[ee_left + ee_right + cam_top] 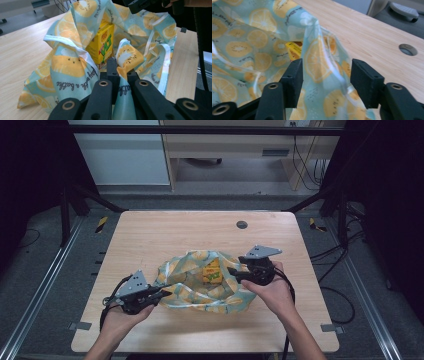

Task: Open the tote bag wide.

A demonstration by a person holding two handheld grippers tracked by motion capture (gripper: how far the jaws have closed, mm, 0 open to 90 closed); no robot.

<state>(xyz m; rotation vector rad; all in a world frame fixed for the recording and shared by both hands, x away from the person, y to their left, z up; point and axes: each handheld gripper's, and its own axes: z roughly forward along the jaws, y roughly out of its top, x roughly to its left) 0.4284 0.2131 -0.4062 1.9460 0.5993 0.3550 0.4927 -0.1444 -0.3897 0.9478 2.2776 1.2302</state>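
A light-blue cloth bag (197, 282) printed with lemon slices lies crumpled in the middle of the table. A yellow drink carton (212, 271) shows inside its mouth, and stands upright (103, 45) in the left gripper view. My left gripper (162, 293) is at the bag's left edge, shut on a fold of the bag (124, 82). My right gripper (232, 272) is at the bag's right side, open, with a raised edge of the cloth (322, 60) between its jaws. A corner of the carton (293, 50) peeks from behind that cloth.
The wooden table (150, 227) has a round cable hole (242, 224) near its far edge. Black frame posts stand at both far corners. Cables (335, 295) trail off the right side. Bare table lies behind and in front of the bag.
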